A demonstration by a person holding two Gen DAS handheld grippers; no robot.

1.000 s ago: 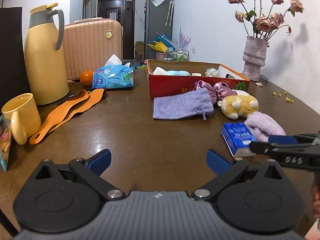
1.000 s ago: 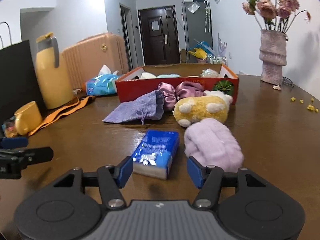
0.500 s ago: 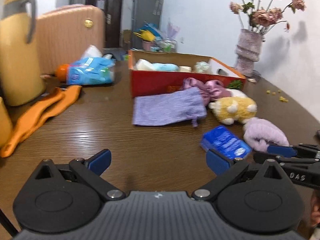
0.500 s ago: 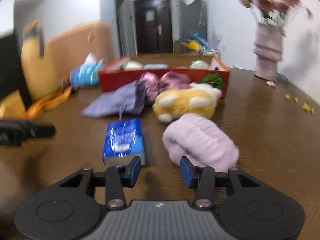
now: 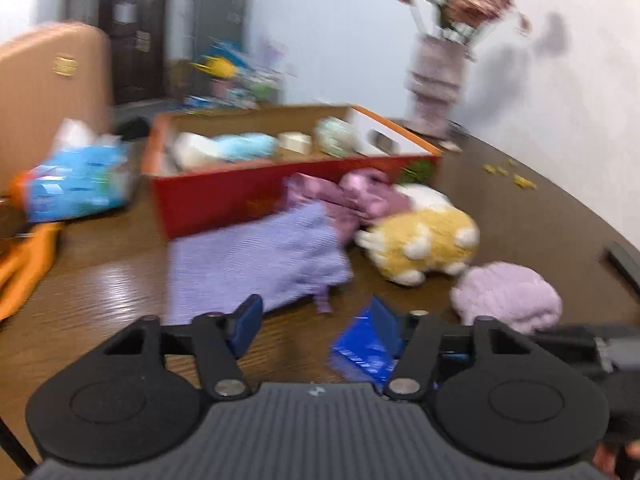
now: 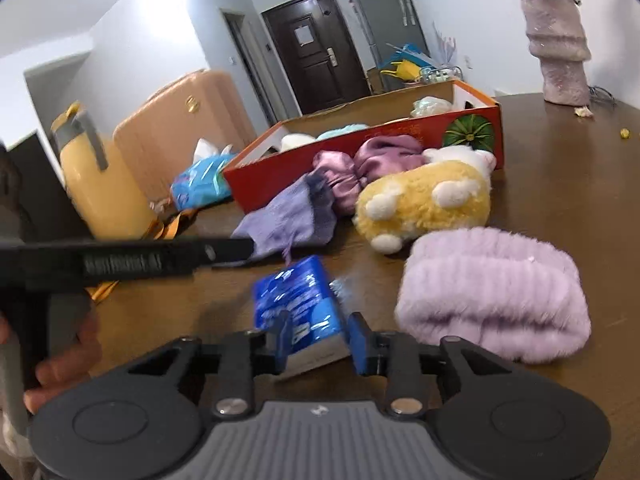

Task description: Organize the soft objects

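The blue tissue pack point(image 6: 296, 300) lies on the brown table with its near end between my right gripper's point(image 6: 320, 338) fingers. The jaws are closing and the pads press its sides. Right of it sits a lilac fluffy band point(image 6: 492, 296). Behind are a yellow plush point(image 6: 424, 200), pink satin scrunchies point(image 6: 368, 168), a purple knit pouch point(image 6: 288, 220) and the red box point(image 6: 400, 132). My left gripper point(image 5: 316, 322) is closing just short of the pouch point(image 5: 256, 264), with nothing between its pads. The blue pack point(image 5: 360, 352) shows behind its right finger.
A yellow thermos point(image 6: 96, 184), a peach suitcase point(image 6: 176, 132), a blue wipes pack point(image 6: 200, 184) and an orange strap point(image 5: 24, 268) stand at the left. A vase of flowers point(image 5: 436, 76) is at the back right. A hand point(image 6: 60, 360) holds the left gripper.
The left gripper has swung right and forward towards the pouch, and its jaws have narrowed. The right gripper has rolled, edged forward and closed on the blue tissue pack.
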